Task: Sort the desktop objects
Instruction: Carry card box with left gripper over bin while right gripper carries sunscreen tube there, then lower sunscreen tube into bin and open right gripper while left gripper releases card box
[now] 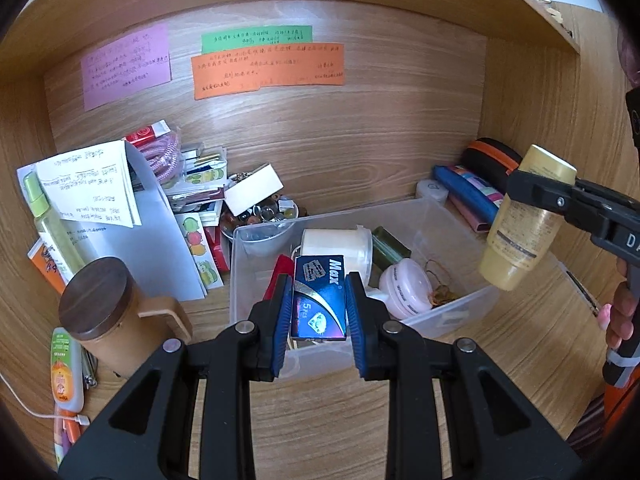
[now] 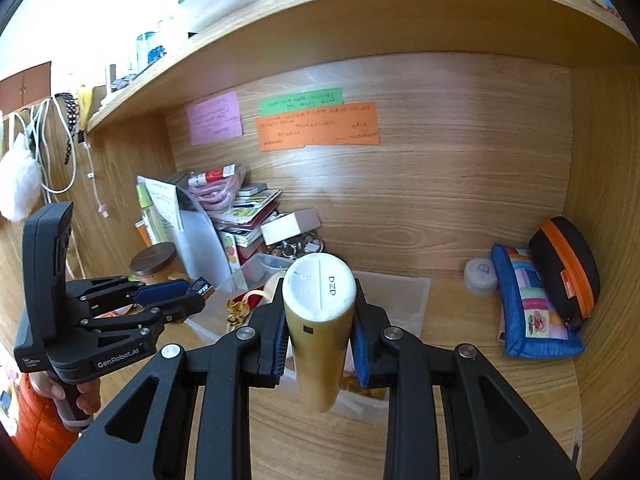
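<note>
blue box label, bottle cap

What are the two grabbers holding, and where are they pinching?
The left gripper pinches a small blue box by its long sides. The right gripper squeezes a yellow tube around its middle.

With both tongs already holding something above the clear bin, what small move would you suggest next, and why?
Probably carry the blue Max box in the left tongs clear of the clear bin, toward open desk. It looks lifted out, as does the cream tube in the right tongs.
</note>
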Demonstrator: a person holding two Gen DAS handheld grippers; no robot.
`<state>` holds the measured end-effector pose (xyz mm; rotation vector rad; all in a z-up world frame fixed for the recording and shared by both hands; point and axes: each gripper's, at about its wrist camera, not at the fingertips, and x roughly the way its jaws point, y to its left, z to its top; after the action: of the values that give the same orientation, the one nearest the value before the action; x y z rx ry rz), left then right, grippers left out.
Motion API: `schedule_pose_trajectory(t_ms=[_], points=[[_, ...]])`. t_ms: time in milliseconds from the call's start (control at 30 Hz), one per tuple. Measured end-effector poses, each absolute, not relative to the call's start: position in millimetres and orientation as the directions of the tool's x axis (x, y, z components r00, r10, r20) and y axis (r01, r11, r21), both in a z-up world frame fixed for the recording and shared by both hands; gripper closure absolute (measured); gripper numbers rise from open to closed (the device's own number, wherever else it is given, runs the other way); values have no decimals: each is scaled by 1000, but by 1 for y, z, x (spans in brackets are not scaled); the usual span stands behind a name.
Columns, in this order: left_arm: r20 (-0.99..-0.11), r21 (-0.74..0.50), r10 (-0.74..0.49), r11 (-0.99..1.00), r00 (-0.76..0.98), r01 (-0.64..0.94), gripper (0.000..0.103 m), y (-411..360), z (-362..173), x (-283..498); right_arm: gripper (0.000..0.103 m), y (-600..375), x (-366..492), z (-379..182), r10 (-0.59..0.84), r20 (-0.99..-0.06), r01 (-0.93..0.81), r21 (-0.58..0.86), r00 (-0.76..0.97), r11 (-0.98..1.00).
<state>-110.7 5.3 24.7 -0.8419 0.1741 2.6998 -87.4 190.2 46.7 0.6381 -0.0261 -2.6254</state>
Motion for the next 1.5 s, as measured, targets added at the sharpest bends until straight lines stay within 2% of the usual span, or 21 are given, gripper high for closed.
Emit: schedule_pose_trajectory(t_ms=[767,1133,1333,1500], points=[[-653,-14,290,-928,-700,-372,77,26,-20,-166,79,194,-145,7,-358,-538,365,98,-763,-926],[-671,-26,304,-921,-676,-388,77,28,-31,-173,79,174,-168,-13,-328,-593,386,31,-735,-922],[-680,6,280,-922,-677,-387,77,34,-37,-175,79,170,-180,-23,-292,-612,369,0,-735,-929],[-678,11,277,-922,-681,-387,71,35,-37,-173,78,165,-182,-25,-290,-606,368,-5,-741,-930]])
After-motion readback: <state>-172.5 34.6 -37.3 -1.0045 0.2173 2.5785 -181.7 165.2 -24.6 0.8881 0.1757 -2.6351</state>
